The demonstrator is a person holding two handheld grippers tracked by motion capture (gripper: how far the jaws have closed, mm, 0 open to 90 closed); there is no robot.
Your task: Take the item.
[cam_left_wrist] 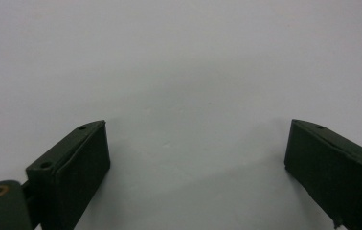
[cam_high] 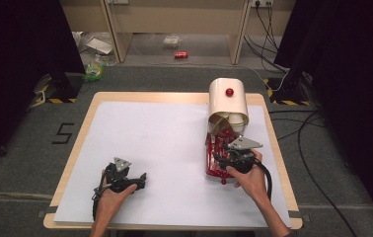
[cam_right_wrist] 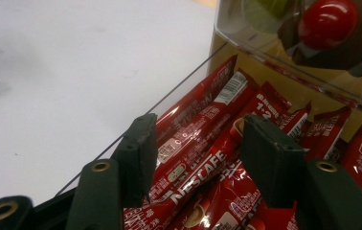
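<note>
A pile of red Nescafe sachets (cam_high: 214, 154) (cam_right_wrist: 203, 158) lies in a clear tray (cam_right_wrist: 179, 86) under a cream dispenser (cam_high: 229, 106) with a red knob (cam_high: 229, 92) (cam_right_wrist: 327, 21). My right gripper (cam_high: 218, 159) (cam_right_wrist: 198, 120) hovers over the pile with its jaws apart. Sachets lie below and between the pads, and I see no pad pressing on one. My left gripper (cam_high: 142, 180) (cam_left_wrist: 196, 143) rests low over the white sheet (cam_left_wrist: 179, 57) at the front left, jaws wide, with nothing between them.
The white sheet (cam_high: 165, 148) covers most of the wooden table (cam_high: 76, 148). Black curtains stand at both sides. Cables (cam_high: 317, 148) run over the floor to the right, and litter and a red can (cam_high: 181, 55) lie behind the table.
</note>
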